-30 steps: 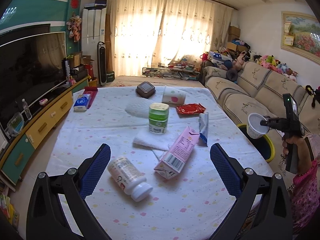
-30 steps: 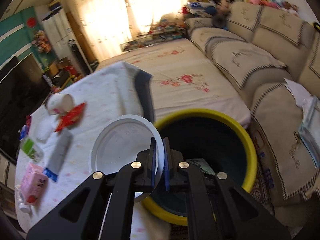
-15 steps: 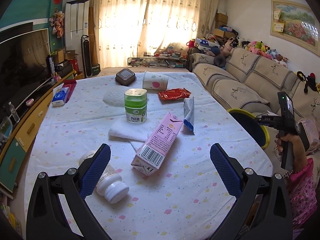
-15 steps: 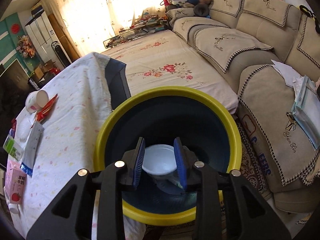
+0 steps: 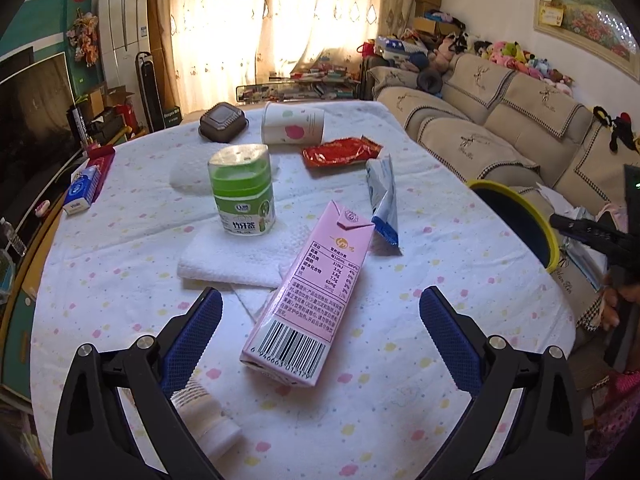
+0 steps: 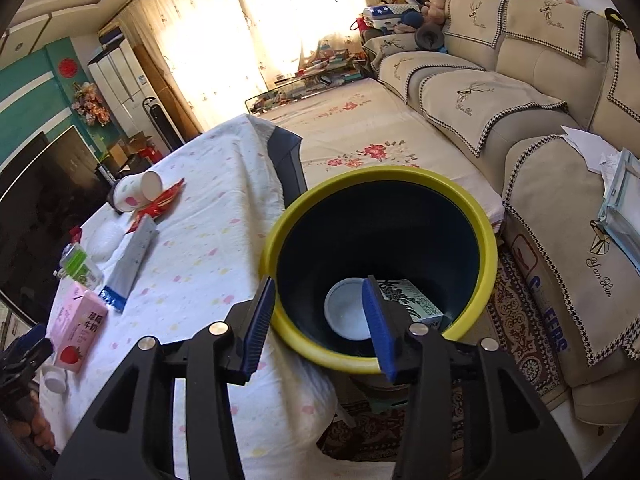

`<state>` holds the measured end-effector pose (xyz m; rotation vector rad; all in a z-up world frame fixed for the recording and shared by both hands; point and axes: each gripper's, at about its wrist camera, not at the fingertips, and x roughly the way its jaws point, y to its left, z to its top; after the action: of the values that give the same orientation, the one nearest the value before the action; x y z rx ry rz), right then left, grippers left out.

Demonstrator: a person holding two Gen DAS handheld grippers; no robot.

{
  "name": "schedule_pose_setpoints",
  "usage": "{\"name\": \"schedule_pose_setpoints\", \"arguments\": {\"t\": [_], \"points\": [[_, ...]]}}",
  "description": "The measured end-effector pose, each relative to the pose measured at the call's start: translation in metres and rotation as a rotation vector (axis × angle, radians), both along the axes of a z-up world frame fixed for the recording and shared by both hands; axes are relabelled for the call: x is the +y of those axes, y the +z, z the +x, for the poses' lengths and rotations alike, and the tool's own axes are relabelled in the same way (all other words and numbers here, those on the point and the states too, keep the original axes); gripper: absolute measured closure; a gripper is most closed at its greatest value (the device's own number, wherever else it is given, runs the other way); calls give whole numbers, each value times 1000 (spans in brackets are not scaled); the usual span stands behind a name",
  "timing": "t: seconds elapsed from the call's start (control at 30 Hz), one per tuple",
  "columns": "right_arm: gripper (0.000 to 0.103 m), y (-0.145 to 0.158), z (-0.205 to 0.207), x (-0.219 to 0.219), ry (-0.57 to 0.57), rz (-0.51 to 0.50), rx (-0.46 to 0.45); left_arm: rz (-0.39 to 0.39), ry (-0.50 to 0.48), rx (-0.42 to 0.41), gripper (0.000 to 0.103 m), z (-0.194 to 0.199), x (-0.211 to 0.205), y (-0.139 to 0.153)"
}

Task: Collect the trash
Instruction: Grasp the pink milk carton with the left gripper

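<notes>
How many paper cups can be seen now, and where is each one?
2. One paper cup lies on its side at the table's far end, beside the red wrapper. One white cup sits inside the bin. Others may be hidden.

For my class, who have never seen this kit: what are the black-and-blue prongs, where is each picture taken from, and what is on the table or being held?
The prongs are two-finger grippers that a person holds, one per hand, each with a wide-angle camera looking along its fingers.

The left view shows the left gripper, open and empty, above a pink carton on the table. A green-lidded jar, white towel, tipped paper cup, red wrapper and white bottle also lie there.

The right view shows the right gripper, open and empty, over a yellow-rimmed bin holding a white cup.
</notes>
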<state>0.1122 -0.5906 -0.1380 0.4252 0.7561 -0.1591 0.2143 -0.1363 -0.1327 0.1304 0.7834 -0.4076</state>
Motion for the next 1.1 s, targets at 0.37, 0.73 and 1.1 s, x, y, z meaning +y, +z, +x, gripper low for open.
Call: {"name": "schedule_pose_setpoints", "arguments": {"t": [0.37, 0.73, 1.1], "points": [[56, 3, -12, 1, 25, 53, -22, 83, 25, 64, 23, 26, -10, -27], [55, 2, -18, -7, 13, 72, -28, 80, 67, 98, 57, 30, -5, -33], [55, 8, -26, -6, 10, 64, -51, 14, 16, 33, 64, -15, -8, 5]]}}
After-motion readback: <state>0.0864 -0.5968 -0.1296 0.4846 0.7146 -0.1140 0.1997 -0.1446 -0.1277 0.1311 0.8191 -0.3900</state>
